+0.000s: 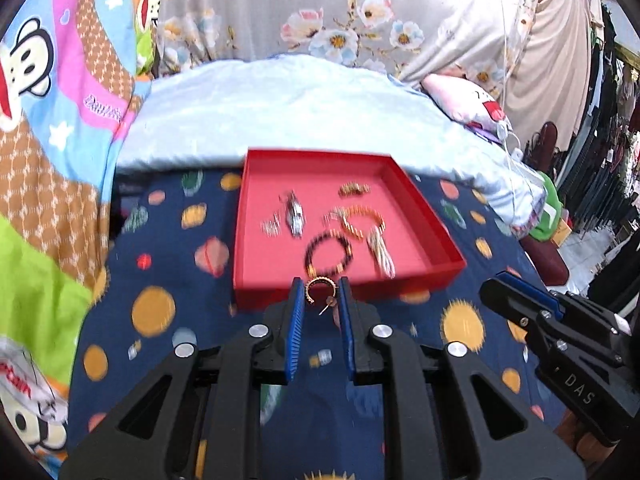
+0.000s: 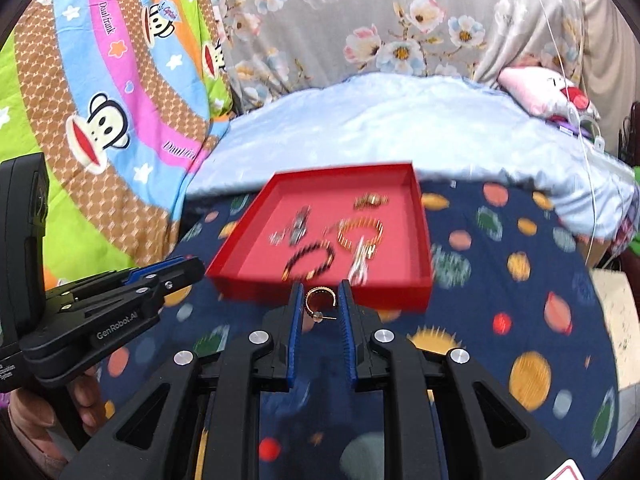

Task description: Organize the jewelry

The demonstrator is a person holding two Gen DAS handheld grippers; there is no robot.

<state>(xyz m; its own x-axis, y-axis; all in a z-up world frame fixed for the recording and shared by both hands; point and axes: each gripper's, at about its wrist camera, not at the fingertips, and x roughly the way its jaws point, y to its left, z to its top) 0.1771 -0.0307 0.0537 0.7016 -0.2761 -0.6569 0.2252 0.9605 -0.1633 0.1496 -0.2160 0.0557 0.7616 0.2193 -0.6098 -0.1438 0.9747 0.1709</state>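
Observation:
A red tray [image 1: 256, 280] [image 2: 240, 286] lies on the dark blue planet-print cloth and holds several pieces: a silver watch [image 1: 295, 216], a dark bead bracelet [image 1: 328, 252] [image 2: 310, 260], a gold bracelet [image 1: 362, 222] [image 2: 360, 232] and a tassel piece [image 1: 382, 254]. My left gripper [image 1: 321, 294] is shut on a gold hoop earring [image 1: 316, 290] just in front of the tray's near wall. My right gripper [image 2: 320, 298] is shut on another gold hoop earring [image 2: 318, 300], also just before the tray.
Each gripper shows in the other's view: the right one at the right edge [image 1: 520, 304], the left one at the left edge [image 2: 160, 276]. A light blue quilt [image 1: 280, 112] lies behind the tray. Cartoon-print bedding [image 2: 100, 100] rises at the left.

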